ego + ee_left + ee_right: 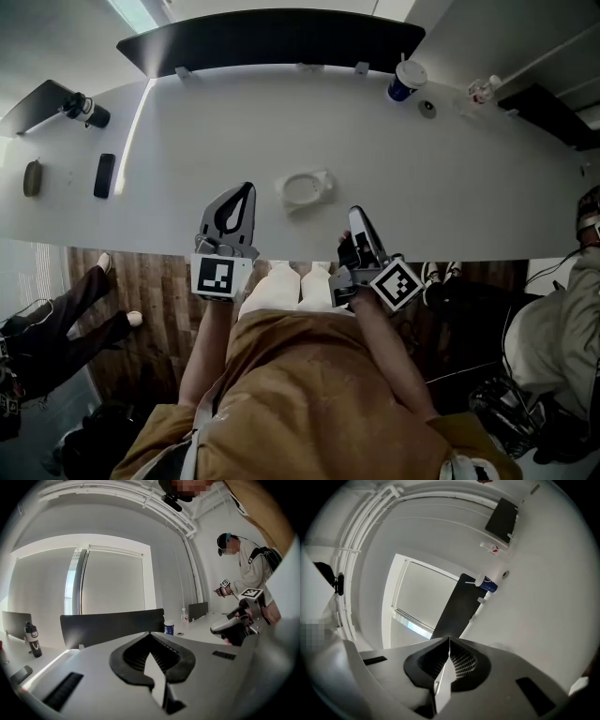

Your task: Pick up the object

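A small white roundish object (pixel 307 189) lies on the white table (pixel 187 131), a little in from the near edge. My left gripper (pixel 247 190) is just left of it, close but apart from it, with its jaws shut on nothing (pixel 150 633). My right gripper (pixel 357 214) hangs at the table's near edge, to the right of and below the object, also shut and empty (pixel 449 639). Neither gripper view shows the object: both look over the table toward the far wall.
At the far right stand a blue-and-white cup (pixel 404 82) and a clear bottle (pixel 481 91). A dark bottle (pixel 86 111), a black phone (pixel 104 175) and a small dark item (pixel 33 177) lie far left. A black chair back (pixel 272 39) is behind the table. Another person (pixel 248 573) stands right.
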A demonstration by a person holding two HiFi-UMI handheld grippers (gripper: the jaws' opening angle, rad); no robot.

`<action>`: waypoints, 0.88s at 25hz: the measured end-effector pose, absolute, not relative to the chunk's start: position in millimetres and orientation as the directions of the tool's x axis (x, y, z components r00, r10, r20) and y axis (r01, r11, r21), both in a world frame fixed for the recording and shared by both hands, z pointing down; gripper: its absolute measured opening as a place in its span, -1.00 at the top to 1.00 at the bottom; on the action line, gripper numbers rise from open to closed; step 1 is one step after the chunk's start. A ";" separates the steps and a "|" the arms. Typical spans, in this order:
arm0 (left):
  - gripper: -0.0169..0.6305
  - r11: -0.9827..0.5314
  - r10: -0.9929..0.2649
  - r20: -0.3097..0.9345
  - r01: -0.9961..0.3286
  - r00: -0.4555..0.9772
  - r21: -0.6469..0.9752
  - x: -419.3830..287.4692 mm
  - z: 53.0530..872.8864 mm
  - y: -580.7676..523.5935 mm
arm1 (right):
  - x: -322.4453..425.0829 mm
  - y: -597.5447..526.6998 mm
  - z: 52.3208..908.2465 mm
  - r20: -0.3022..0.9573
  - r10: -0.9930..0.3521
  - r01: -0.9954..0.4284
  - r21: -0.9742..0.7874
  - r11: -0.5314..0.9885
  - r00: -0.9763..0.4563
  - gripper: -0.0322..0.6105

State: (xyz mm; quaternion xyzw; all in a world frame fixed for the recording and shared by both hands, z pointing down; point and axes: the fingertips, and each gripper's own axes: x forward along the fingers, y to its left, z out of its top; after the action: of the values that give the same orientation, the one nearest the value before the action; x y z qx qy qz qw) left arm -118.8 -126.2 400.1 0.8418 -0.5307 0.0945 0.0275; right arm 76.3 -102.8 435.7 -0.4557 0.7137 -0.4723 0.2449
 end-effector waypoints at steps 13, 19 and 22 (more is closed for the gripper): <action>0.93 -0.439 -0.880 0.226 -0.897 0.418 -0.047 -118.7 419.3 -124.5 | 48.8 -90.2 505.0 0.133 -0.814 -0.120 -0.990 -0.078 -0.565 0.86; 0.93 -0.435 -0.876 0.252 -0.900 0.412 -0.039 -127.3 430.9 -123.5 | 35.9 -89.6 526.8 0.139 -0.798 -0.040 -0.989 -0.143 -0.586 0.81; 0.93 -0.438 -0.872 0.258 -0.898 0.416 -0.032 -129.6 435.2 -125.3 | 35.8 -90.1 535.9 0.162 -0.801 -0.039 -0.985 -0.171 -0.577 0.73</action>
State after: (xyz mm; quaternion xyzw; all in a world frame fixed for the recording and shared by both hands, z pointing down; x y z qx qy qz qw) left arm -129.6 -125.3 435.2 0.8397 -0.5270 0.1189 0.0554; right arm 35.8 -90.1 535.9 -0.3628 0.5785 -0.6736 0.2828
